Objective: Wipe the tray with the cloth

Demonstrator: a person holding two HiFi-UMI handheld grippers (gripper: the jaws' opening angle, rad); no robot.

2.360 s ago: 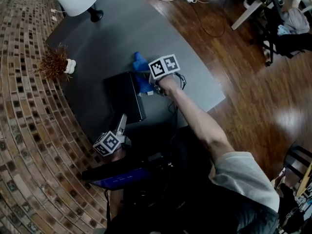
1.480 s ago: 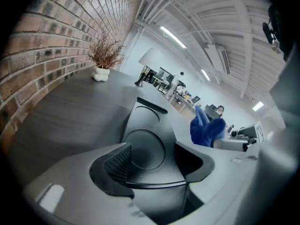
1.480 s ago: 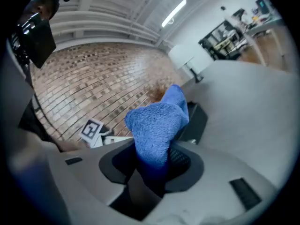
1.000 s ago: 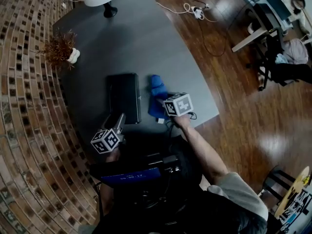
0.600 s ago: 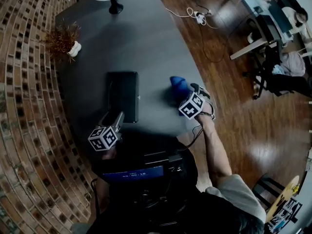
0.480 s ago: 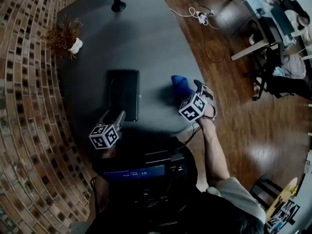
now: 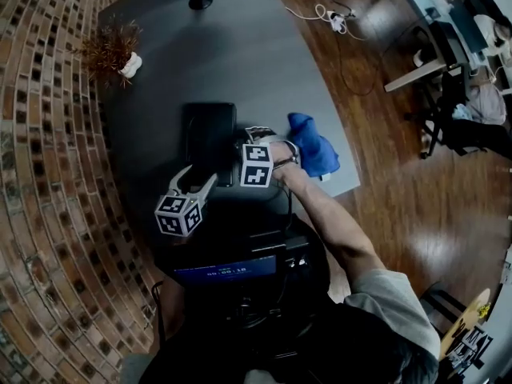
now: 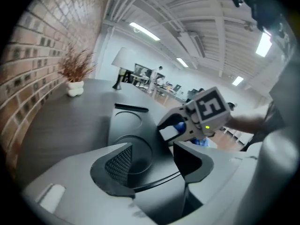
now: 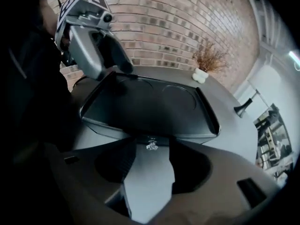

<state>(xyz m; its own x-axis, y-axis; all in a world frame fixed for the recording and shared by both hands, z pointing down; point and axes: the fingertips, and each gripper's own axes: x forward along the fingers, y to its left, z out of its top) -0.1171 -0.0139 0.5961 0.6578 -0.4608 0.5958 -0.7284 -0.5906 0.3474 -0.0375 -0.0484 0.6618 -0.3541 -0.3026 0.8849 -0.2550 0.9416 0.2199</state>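
Straddling tray's (image 7: pixel 210 122) 6 o'clock rim with left gripper (image 8: pixel 153 158), jaws wide. Just been narrowing right gripper (image 9: pixel 152 144), half-open and empty. Cloth (image 7: pixel 310 144) at tray's 3 o'clock.

Black tray (image 7: pixel 210 130); bright blue cloth (image 7: pixel 312 146); dark grey table (image 7: pixel 240 54). Brown-and-cream brick pattern on wall (image 7: pixel 48 214); glossy brown plank floor (image 7: pixel 400 174). Rust-brown plant (image 7: pixel 106 48) in white pot (image 7: pixel 130 65).
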